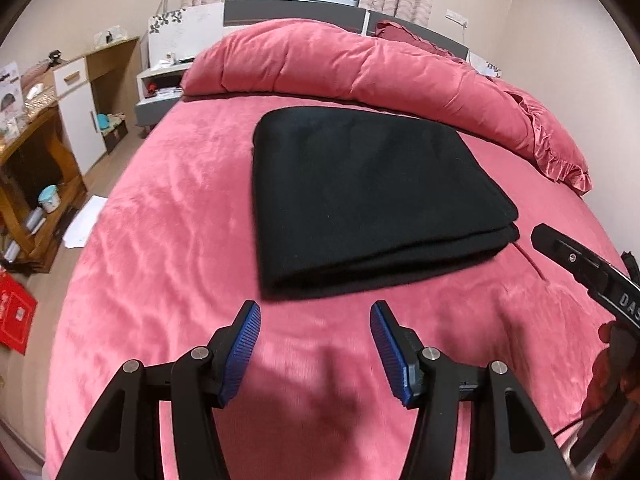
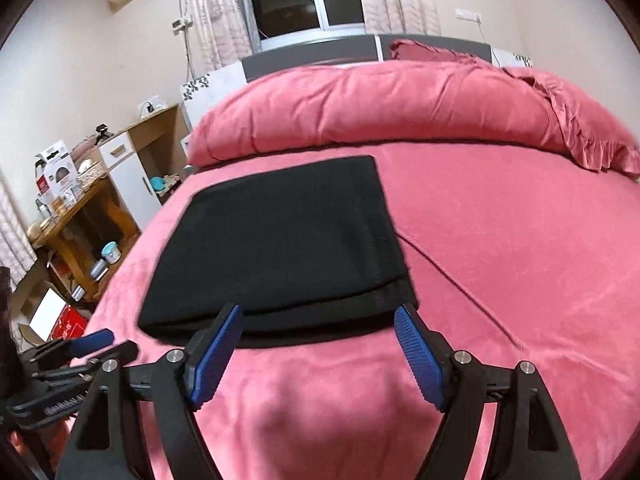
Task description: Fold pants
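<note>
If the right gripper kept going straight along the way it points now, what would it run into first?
Most likely the near folded edge of the black pants, which lies just past the open jaws of the right gripper. Depth is unclear, so it may touch the pink bedcover just short of them first.

warm indoor light, fisheye-bent edges, slight blur

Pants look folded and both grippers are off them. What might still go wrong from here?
The right gripper hangs open right over the near edge of the black pants; a dip could snag and reopen the fold. The stacked layers at the right corner look uneven and may slide on the plush pink bedspread. The left gripper is open and clear.
</note>
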